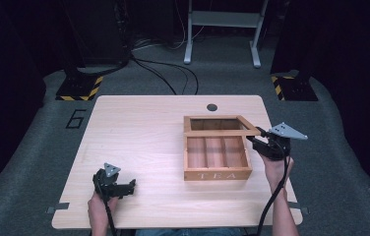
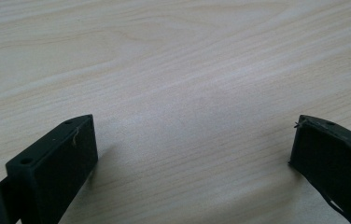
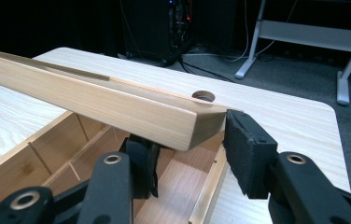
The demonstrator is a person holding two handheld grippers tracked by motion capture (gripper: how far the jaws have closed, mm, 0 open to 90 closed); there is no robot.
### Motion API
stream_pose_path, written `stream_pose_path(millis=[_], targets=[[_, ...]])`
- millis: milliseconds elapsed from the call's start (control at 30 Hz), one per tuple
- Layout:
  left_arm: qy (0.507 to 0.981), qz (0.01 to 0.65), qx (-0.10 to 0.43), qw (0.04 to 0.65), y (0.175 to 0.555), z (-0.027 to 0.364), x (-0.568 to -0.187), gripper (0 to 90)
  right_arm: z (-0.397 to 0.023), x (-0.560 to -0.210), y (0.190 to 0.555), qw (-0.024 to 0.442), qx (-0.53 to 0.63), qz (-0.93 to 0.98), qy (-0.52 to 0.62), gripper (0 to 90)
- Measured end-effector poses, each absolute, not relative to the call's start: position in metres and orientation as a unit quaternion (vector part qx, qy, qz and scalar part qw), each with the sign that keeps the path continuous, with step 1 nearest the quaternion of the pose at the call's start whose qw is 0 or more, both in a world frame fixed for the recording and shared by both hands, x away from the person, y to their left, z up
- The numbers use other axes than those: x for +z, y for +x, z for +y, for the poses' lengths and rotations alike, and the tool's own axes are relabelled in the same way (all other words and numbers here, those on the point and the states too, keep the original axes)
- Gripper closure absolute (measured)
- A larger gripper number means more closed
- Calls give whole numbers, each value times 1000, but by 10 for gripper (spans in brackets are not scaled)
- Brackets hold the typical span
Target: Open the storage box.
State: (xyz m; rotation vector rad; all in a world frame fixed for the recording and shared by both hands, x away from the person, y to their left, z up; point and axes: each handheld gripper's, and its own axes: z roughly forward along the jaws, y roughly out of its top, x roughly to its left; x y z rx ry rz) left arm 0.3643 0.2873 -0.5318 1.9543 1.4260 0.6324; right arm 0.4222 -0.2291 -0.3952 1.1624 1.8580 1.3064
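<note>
A wooden tea box (image 1: 217, 173) marked TEA stands right of the middle of the light wood table (image 1: 138, 128). Its framed lid (image 1: 212, 132) is raised at the front and tilts up over the compartments. My right gripper (image 1: 253, 141) is shut on the lid's front right corner. In the right gripper view the lid (image 3: 99, 100) runs across above the box (image 3: 5, 170), with my right gripper (image 3: 192, 147) clamping its end, one jaw under it and one outside. Near the table's front left, my left gripper (image 1: 133, 186) rests open, and the left gripper view has bare table (image 2: 173, 70) between that gripper's (image 2: 192, 140) jaws.
A round cable hole (image 1: 212, 106) sits in the table behind the box. On the floor beyond are a grey metal stand (image 1: 222, 19), black cables (image 1: 173, 73), two black bases with yellow hazard stripes (image 1: 79, 88) (image 1: 293, 86), and a taped 6 (image 1: 76, 118).
</note>
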Motion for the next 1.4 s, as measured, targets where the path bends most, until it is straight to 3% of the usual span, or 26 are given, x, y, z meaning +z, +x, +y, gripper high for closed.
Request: stream_pose_path(millis=[1400], targets=[[741,542,236,317,365,288,-532,4,-233,-339,474,229,458,735,445,568]])
